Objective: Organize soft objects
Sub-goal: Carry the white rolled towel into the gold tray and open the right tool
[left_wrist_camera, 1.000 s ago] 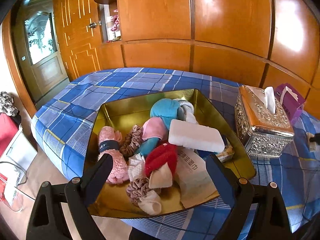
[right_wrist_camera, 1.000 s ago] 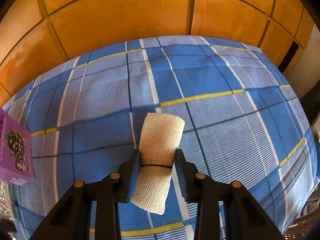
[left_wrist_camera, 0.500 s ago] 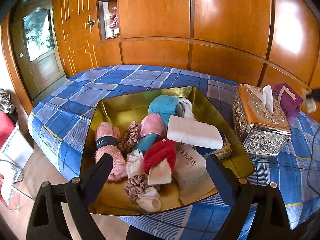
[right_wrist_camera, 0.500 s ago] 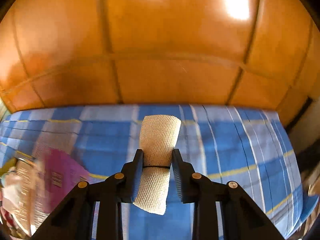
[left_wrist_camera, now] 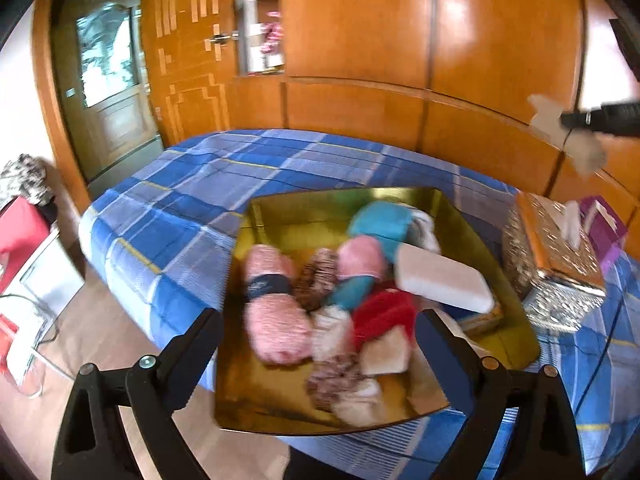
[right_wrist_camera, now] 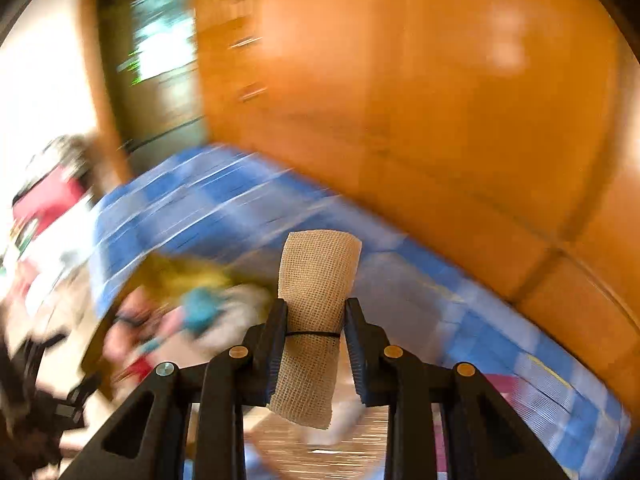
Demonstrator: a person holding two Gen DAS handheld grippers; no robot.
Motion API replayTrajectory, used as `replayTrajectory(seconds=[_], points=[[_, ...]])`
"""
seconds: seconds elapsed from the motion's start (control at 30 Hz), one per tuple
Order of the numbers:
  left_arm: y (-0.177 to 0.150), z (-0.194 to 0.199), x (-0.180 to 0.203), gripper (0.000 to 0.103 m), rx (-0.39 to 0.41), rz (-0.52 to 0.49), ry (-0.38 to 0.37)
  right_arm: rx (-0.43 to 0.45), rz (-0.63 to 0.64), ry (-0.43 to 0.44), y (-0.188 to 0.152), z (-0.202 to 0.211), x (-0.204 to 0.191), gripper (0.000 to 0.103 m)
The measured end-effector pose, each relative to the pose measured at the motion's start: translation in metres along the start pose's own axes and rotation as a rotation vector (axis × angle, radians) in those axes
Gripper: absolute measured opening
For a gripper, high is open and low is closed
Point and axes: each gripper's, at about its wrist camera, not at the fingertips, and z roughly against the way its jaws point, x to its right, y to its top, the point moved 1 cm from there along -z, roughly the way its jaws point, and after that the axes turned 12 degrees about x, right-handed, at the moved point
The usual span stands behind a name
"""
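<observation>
My right gripper [right_wrist_camera: 315, 322] is shut on a beige mesh cloth roll [right_wrist_camera: 316, 280] tied with a black band, held in the air; the roll also shows in the left wrist view [left_wrist_camera: 568, 138] at the upper right. A gold tray [left_wrist_camera: 464, 216] on the blue plaid bed holds several soft things: a pink roll [left_wrist_camera: 272, 304], a teal cloth [left_wrist_camera: 380, 220], a red cloth [left_wrist_camera: 384, 312], scrunchies and a white pack [left_wrist_camera: 440, 284]. My left gripper [left_wrist_camera: 320, 344] is open and empty, just in front of the tray's near edge. The tray appears blurred in the right wrist view [right_wrist_camera: 176, 276].
A silver tissue box [left_wrist_camera: 556, 272] and a purple box [left_wrist_camera: 604, 228] stand right of the tray. Wooden wall panels run behind the bed [left_wrist_camera: 192, 200]. A door and floor clutter are at the left.
My right gripper has lifted the beige roll off the bed and swung it left toward the tray. The left gripper has shifted slightly and stays open.
</observation>
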Motion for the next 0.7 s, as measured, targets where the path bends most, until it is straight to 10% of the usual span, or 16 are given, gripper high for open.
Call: replayTrajectory(seconds=[0.27,0.7], points=[[0.000,-0.001,-0.040,0.099,0.009,0.075,0.076,-0.197,0.196,0.282,-0.073,-0.068,-0.144,0.028],[-0.008,-0.007,-0.026,0.103,-0.008,0.063,0.063,-0.222,0.093,0.079,-0.101,-0.139,-0.140,0.031]])
